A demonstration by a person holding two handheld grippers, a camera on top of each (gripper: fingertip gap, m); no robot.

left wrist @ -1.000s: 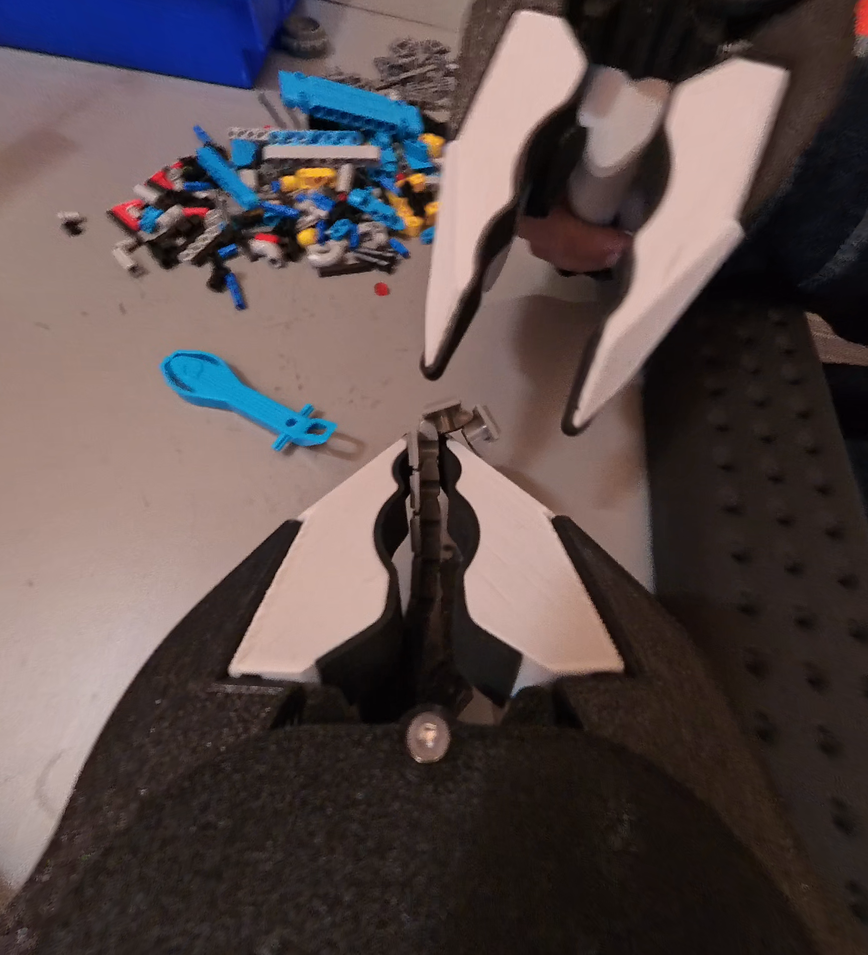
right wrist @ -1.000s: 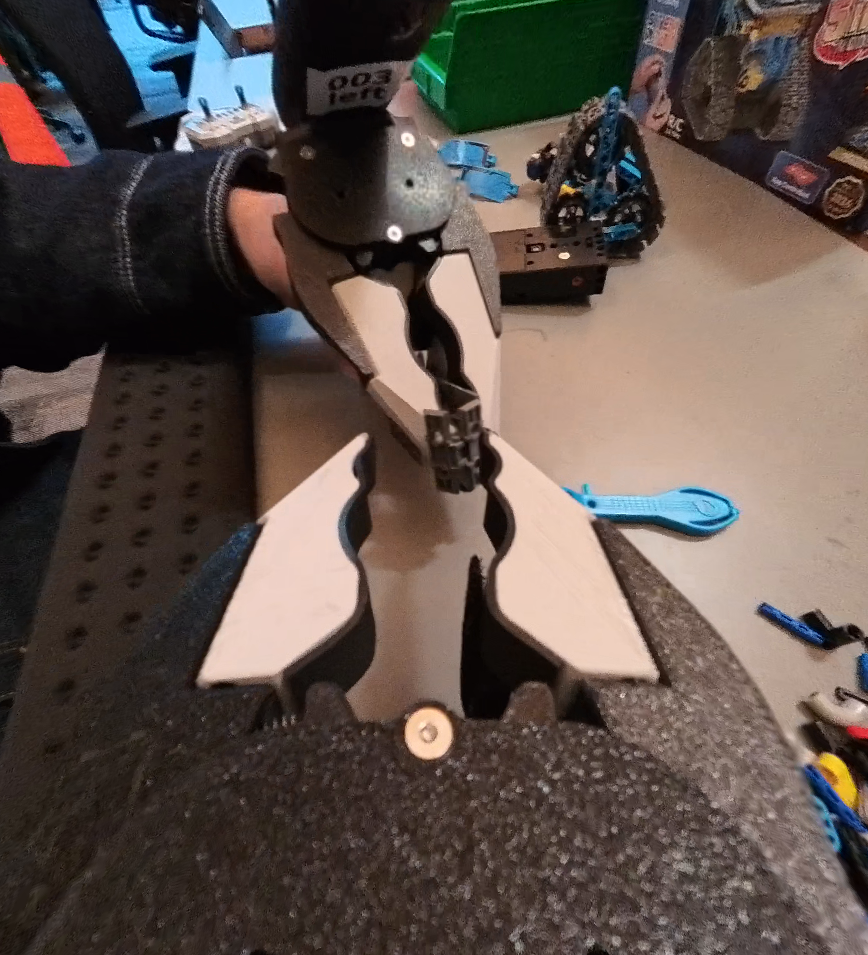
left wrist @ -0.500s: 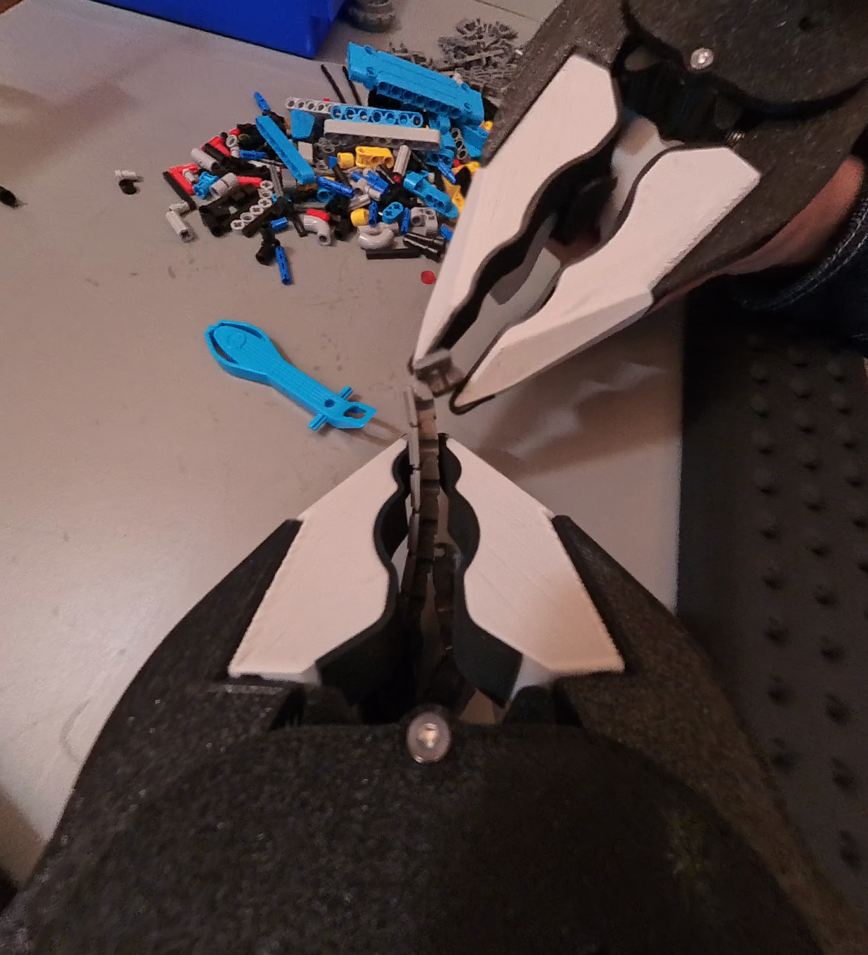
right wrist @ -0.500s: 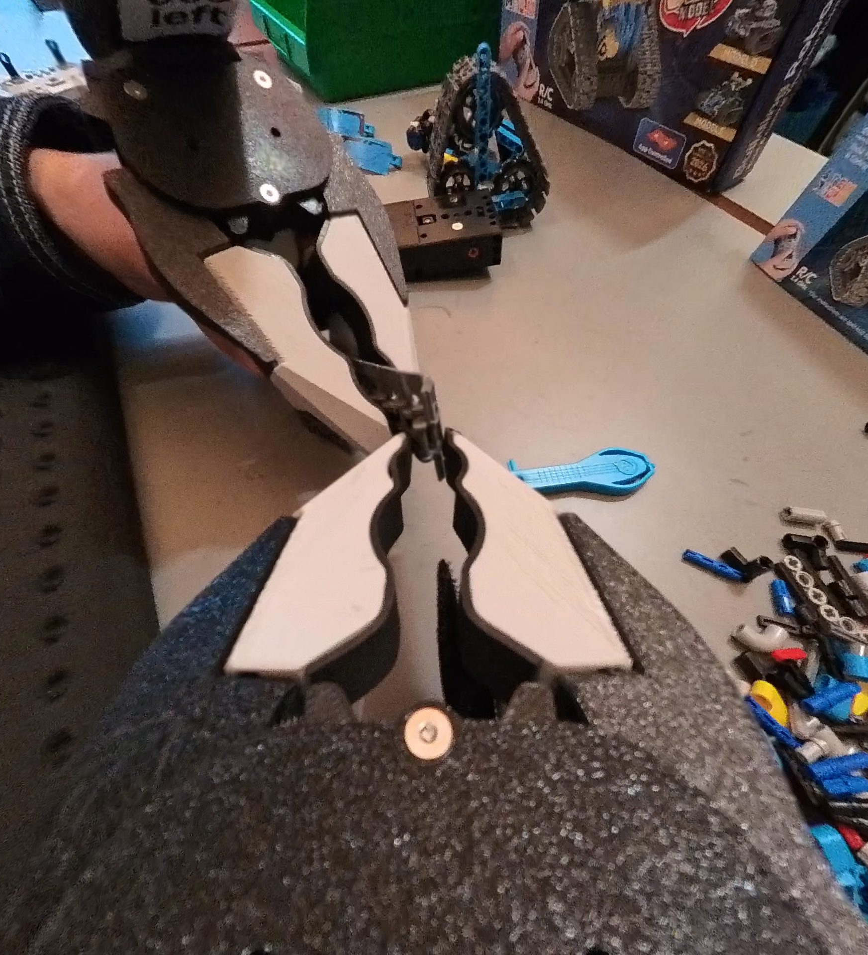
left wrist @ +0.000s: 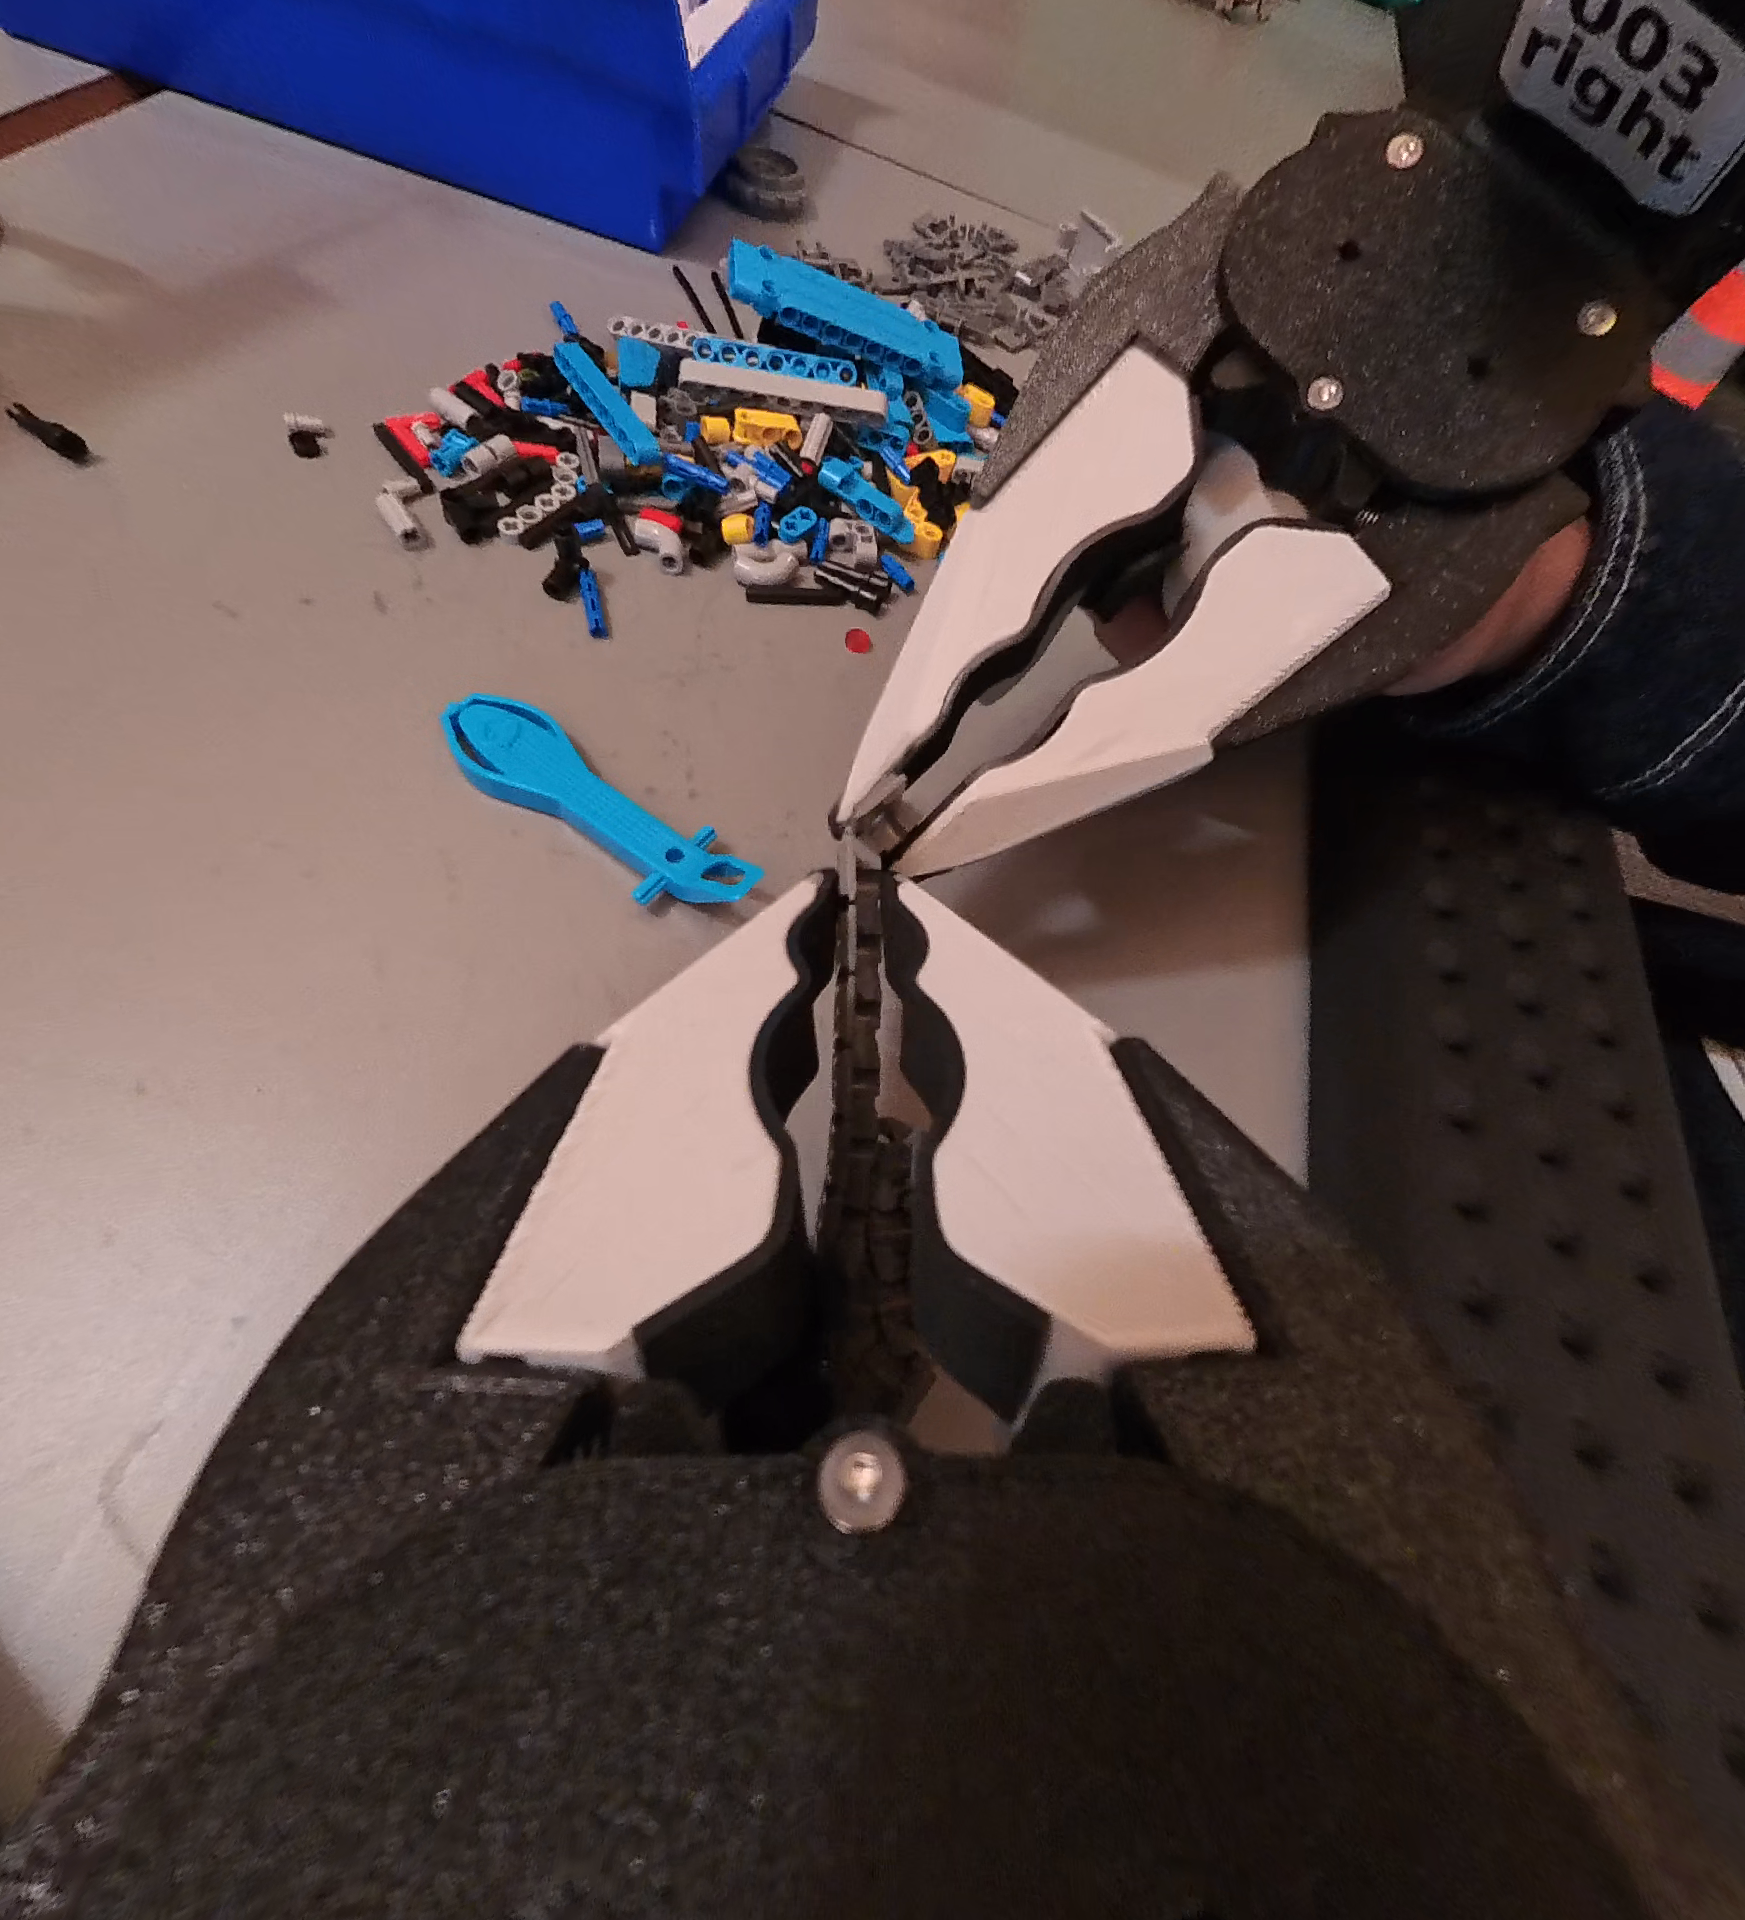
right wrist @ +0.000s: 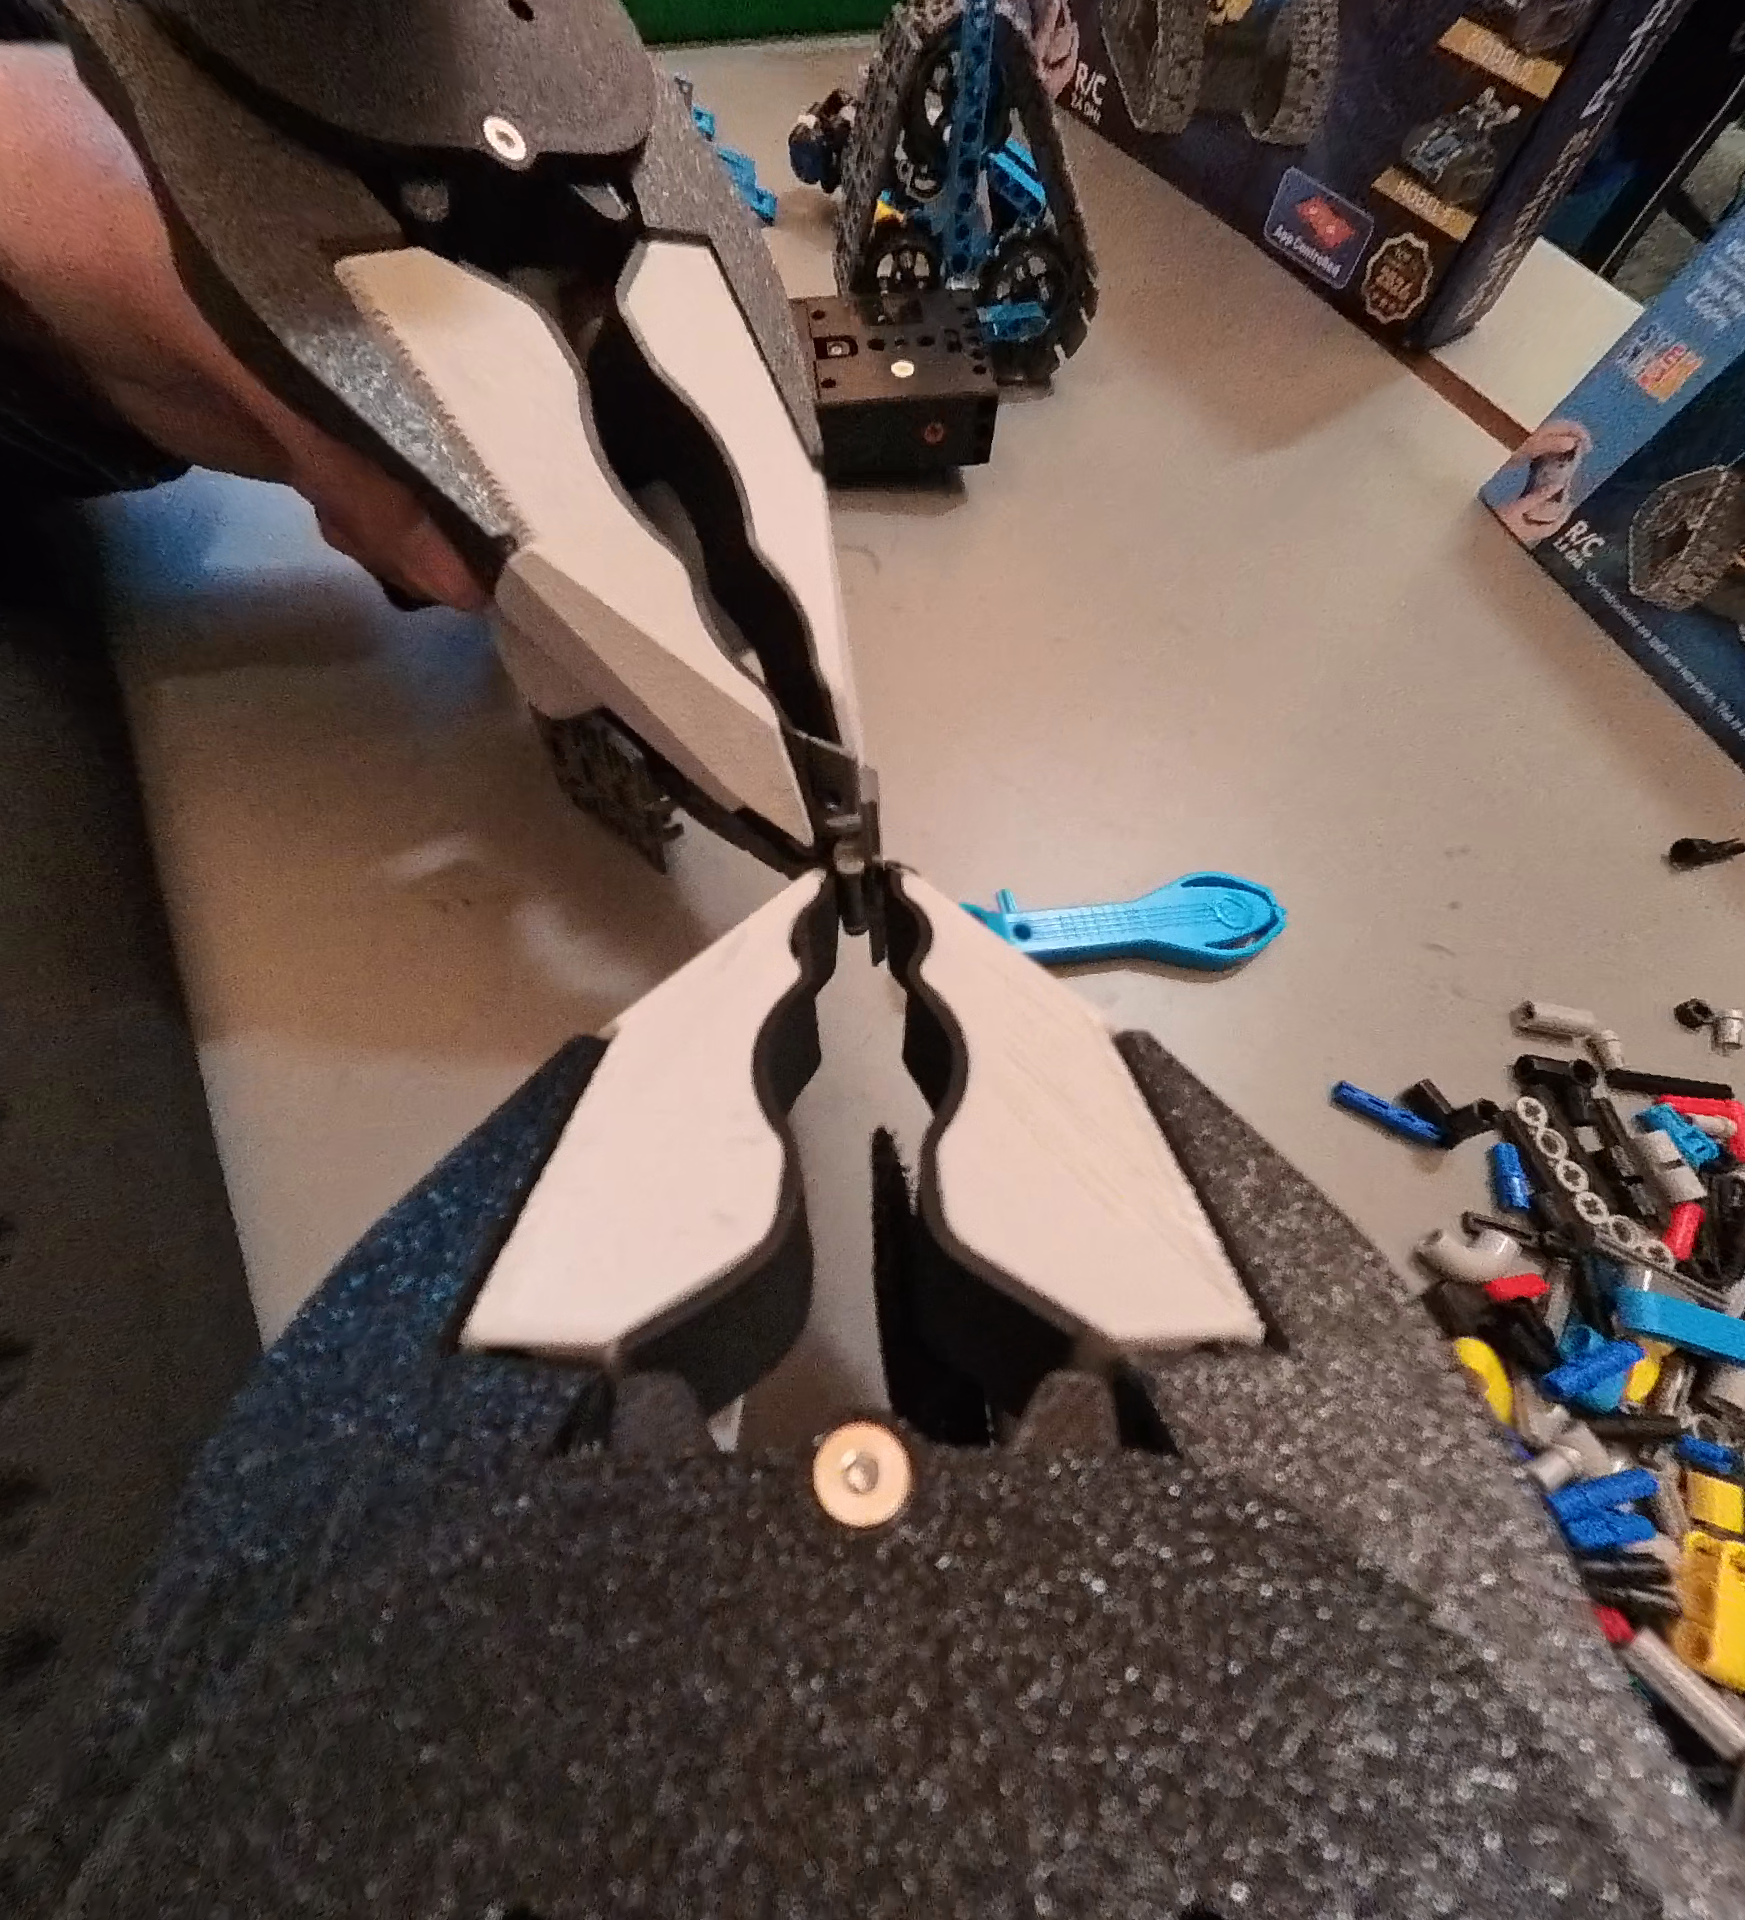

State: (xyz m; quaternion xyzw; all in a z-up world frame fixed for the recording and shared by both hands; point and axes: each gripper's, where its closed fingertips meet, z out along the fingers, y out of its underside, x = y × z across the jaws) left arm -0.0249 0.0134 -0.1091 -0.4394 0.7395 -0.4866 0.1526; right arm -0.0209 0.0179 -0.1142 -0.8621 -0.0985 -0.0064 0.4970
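Note:
My left gripper [left wrist: 857, 883] is shut on a dark grey track chain [left wrist: 863, 1039] that runs back between its white fingers, and one end link sticks out past the tips. My right gripper [left wrist: 873, 821] comes in from the upper right, tip to tip with the left, and is shut on that end link. In the right wrist view my right gripper [right wrist: 855, 906] pinches the grey link [right wrist: 850, 831] held by the left gripper [right wrist: 837, 800]. More of the chain [right wrist: 608, 779] hangs below the left gripper's fingers. Both grippers are held above the grey table [left wrist: 224, 935].
A blue flat tool [left wrist: 587, 790] lies on the table just left of the tips. A pile of small building parts [left wrist: 702, 457] lies beyond it, with a blue bin [left wrist: 432, 83] behind. A tracked model [right wrist: 951, 208], a black block [right wrist: 899, 405] and printed boxes [right wrist: 1678, 468] stand farther off. A black perforated mat [left wrist: 1522, 1143] borders the table. Only a small space, under 4 cm, lies between the two pairs of fingers. The black block [right wrist: 899, 405] is about 20 cm from both grippers' fingertips.
My right gripper, open a second ago, has moved onto the chain's end link and shut on it. The left gripper has kept its hold on the chain.

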